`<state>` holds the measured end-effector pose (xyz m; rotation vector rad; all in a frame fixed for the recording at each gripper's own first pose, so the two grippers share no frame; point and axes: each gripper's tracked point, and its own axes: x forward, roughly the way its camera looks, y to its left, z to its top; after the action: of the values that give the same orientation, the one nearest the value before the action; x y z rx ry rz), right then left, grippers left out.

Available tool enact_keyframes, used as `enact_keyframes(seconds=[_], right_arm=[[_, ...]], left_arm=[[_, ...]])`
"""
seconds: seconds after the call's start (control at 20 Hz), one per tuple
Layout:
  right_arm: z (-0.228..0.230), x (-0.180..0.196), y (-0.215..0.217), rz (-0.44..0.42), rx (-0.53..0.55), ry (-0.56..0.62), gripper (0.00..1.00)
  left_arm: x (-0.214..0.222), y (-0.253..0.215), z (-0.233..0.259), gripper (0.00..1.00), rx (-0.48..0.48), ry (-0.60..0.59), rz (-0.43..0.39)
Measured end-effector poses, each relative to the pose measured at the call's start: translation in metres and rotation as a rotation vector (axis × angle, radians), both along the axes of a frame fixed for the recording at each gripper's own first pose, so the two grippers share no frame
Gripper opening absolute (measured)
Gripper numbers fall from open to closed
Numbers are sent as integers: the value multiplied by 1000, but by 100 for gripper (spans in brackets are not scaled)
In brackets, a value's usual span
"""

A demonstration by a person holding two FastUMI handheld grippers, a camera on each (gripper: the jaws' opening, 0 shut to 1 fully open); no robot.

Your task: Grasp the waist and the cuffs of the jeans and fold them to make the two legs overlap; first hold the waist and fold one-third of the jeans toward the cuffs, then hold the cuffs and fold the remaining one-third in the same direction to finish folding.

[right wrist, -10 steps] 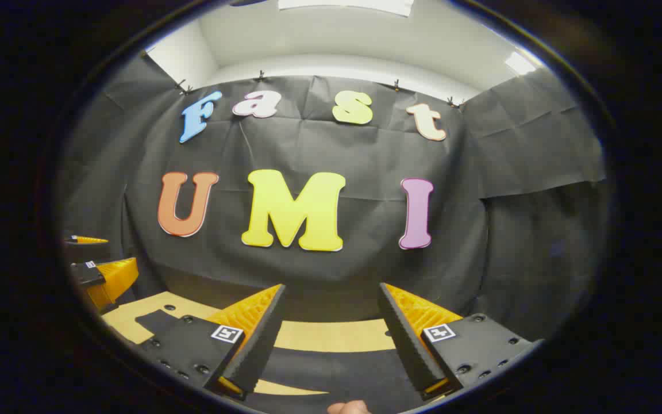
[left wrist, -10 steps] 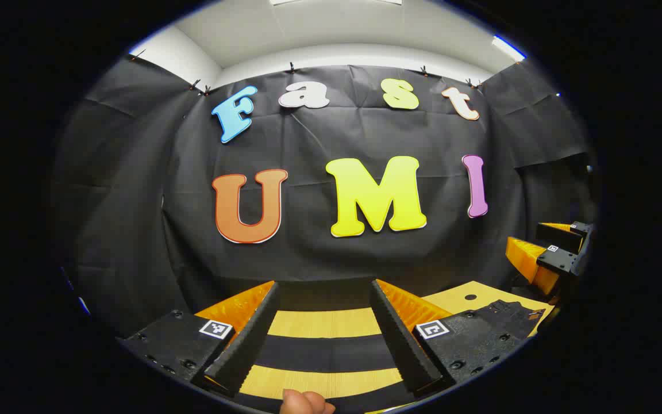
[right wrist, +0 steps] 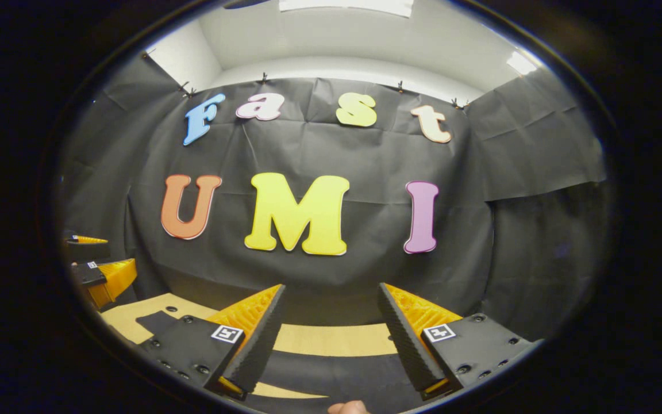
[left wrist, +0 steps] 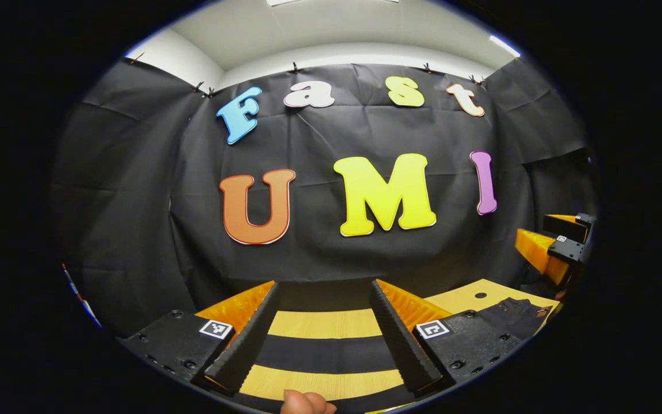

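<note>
Dark jeans lie flat on the wooden table (left wrist: 325, 323). In the left gripper view a leg (left wrist: 325, 352) crosses as a dark band under my left gripper (left wrist: 324, 284), which hovers open above it with nothing between its fingers. The waist end (left wrist: 515, 315) lies at the lower right. My right gripper (left wrist: 561, 244) shows at the far right edge. In the right gripper view my right gripper (right wrist: 331, 286) is open over dark jeans cloth (right wrist: 331, 374), apart from it. My left gripper (right wrist: 101, 275) sits at the left edge, beside another part of the jeans (right wrist: 153, 319).
The black cloth wall stands close behind the table's far edge (right wrist: 331, 339). A small dark hole (left wrist: 480, 295) marks the tabletop near the waist. A person's fingertip (left wrist: 307, 402) shows at the bottom of the left gripper view, another fingertip (right wrist: 347, 408) in the right gripper view.
Both grippers have barely shifted. The left one has turned slightly to the left and the right one has tilted up a touch. The jeans lie as before.
</note>
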<state>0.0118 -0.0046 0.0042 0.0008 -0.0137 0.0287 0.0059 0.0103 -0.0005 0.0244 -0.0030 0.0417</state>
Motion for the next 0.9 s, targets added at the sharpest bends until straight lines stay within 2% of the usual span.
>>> enact_keyframes(seconds=[0.15, 0.25, 0.45, 0.5, 0.9], right_arm=[[-3, 2, 1, 12, 0, 4, 98], [-4, 2, 2, 20, 2, 8, 95], [-8, 0, 7, 36, 2, 17, 98], [-8, -1, 8, 40, 1, 17, 95], [-8, -9, 13, 54, -13, 15, 98]], left_arm=[[-2, 3, -1, 100, 5, 1, 11], [-5, 7, -2, 100, 9, 4, 24], [-10, 13, -4, 100, 12, 8, 45], [-12, 14, -5, 100, 10, 10, 48], [-18, 19, -6, 100, 9, 11, 53]])
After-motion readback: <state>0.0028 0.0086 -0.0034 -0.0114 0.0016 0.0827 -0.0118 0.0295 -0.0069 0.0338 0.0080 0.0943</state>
